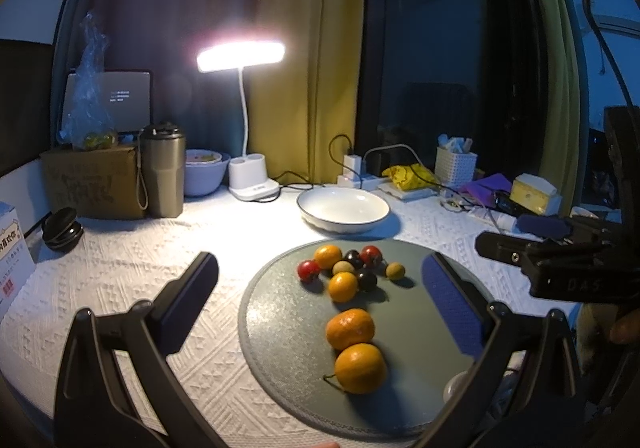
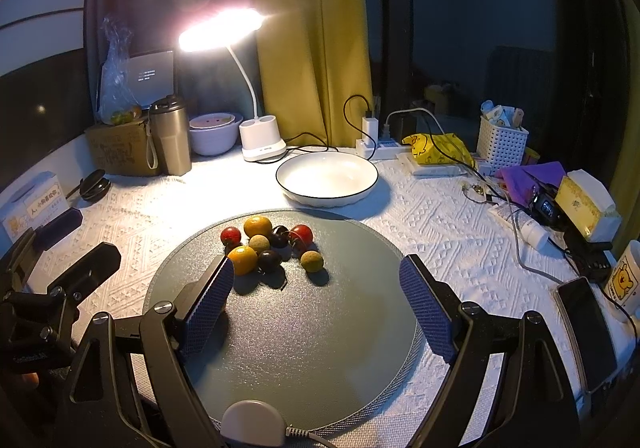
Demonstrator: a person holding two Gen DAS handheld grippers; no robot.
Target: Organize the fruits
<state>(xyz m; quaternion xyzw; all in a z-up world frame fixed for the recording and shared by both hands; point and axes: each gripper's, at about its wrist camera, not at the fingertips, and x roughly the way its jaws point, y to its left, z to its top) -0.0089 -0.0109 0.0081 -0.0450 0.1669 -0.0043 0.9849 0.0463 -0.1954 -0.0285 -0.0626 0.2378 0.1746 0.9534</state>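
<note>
A round grey-green mat (image 1: 288,328) lies on the white tablecloth. At its far side sits a cluster of small fruit (image 1: 348,268): two small oranges, two red cherry tomatoes, two dark round fruits and two tan ones. Two larger oranges (image 1: 350,329) (image 1: 360,368) lie apart, nearer to me; they do not show in the right wrist view. An empty white bowl (image 1: 343,208) stands just behind the mat. My left gripper (image 1: 320,264) hovers open over the mat's left part. My right gripper (image 2: 316,264) hangs open, empty, just short of the fruit cluster (image 2: 272,244).
Along the back stand a lit desk lamp (image 2: 262,144), a metal tumbler (image 2: 172,140), a cardboard box (image 2: 120,148), stacked bowls and a power strip with cables. To the right are a white basket (image 2: 502,142), a tissue box, a phone (image 2: 588,332) and a mug (image 2: 624,280).
</note>
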